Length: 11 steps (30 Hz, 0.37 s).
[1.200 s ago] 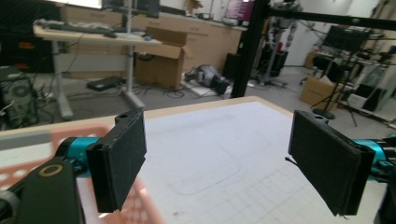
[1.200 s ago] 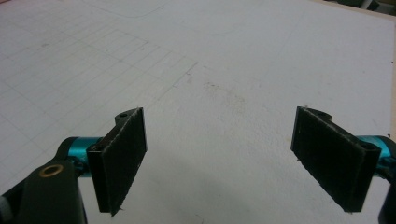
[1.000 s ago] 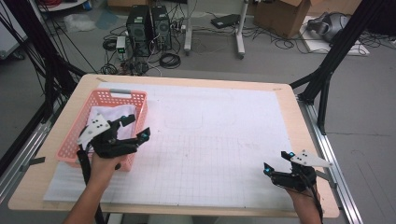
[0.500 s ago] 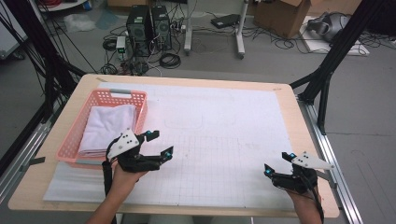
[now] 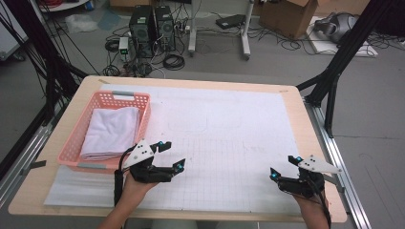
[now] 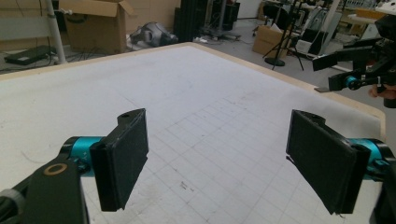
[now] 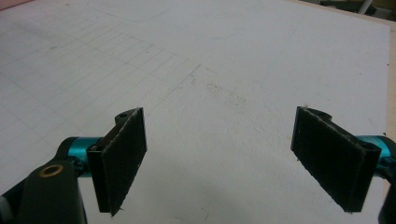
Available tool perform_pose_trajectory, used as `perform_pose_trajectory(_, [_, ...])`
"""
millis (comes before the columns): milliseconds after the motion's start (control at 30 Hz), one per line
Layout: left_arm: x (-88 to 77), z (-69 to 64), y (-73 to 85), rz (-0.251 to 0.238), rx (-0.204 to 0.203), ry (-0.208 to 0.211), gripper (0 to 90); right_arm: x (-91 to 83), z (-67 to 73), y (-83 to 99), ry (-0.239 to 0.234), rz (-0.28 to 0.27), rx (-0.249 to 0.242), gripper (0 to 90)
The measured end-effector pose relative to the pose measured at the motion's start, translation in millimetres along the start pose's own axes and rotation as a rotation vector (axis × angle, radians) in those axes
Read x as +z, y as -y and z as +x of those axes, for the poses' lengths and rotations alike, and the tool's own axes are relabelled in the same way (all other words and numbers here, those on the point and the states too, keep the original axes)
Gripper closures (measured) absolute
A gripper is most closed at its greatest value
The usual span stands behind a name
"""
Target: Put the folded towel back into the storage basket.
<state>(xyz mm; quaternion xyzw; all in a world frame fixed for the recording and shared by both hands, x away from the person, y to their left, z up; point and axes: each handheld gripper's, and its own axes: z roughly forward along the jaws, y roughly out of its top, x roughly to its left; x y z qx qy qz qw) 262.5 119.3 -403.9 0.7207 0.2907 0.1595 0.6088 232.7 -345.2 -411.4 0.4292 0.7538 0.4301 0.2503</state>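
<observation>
A pink plastic basket [image 5: 70, 139] stands on the left of the table with a folded white cloth [image 5: 112, 131] lying in it. My left gripper [image 5: 172, 153] hovers just right of the basket's near corner, over the white gridded mat [image 5: 229, 138]. In its own view the left gripper [image 6: 219, 158] is open with nothing between the jaws. My right gripper [image 5: 282, 167] rests near the front right of the mat. That right gripper [image 7: 219, 158] is also open and holds nothing. The left gripper view catches the right gripper [image 6: 355, 70] far off at the top right.
The mat covers most of the wooden table [image 5: 296, 102]. Beyond the far edge, computer towers [image 5: 153, 26], cables and cardboard boxes [image 5: 286, 14] sit on the floor. Black frame legs [image 5: 334, 71] rise at the right of the table.
My left gripper has left the basket, where it was over the cloth, and moved right and nearer onto the mat. The cloth stays in the basket. The right gripper has hardly moved.
</observation>
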Motion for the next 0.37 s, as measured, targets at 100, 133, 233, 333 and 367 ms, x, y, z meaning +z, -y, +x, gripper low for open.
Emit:
perform_pose_trajectory(100, [0.6, 0.6, 1.9, 0.007, -0.006, -0.002, 21.3, 0.0, -0.5, -0.2, 0.001, 0.001, 0.000, 17.2])
perform_pose_trajectory(133, [0.6, 0.6, 1.9, 0.007, -0.006, -0.002, 21.4, 0.1, -0.6, -0.1, -0.001, -0.002, 0.002, 17.2])
perform_pose_trajectory(233, [2.2, 0.7, 3.1, 0.010, -0.012, -0.004, 21.4, 0.0, -2.1, 0.5, -0.001, -0.007, 0.000, 17.2])
perform_pose_trajectory(333, [3.9, 0.9, 4.9, 0.015, -0.013, -0.004, 21.4, -0.4, -2.3, 0.5, -0.002, -0.004, 0.005, 17.2])
perform_pose_trajectory(367, [3.9, 0.9, 4.9, 0.015, -0.013, -0.004, 21.3, -0.3, -2.5, 0.5, -0.004, -0.005, 0.006, 17.2])
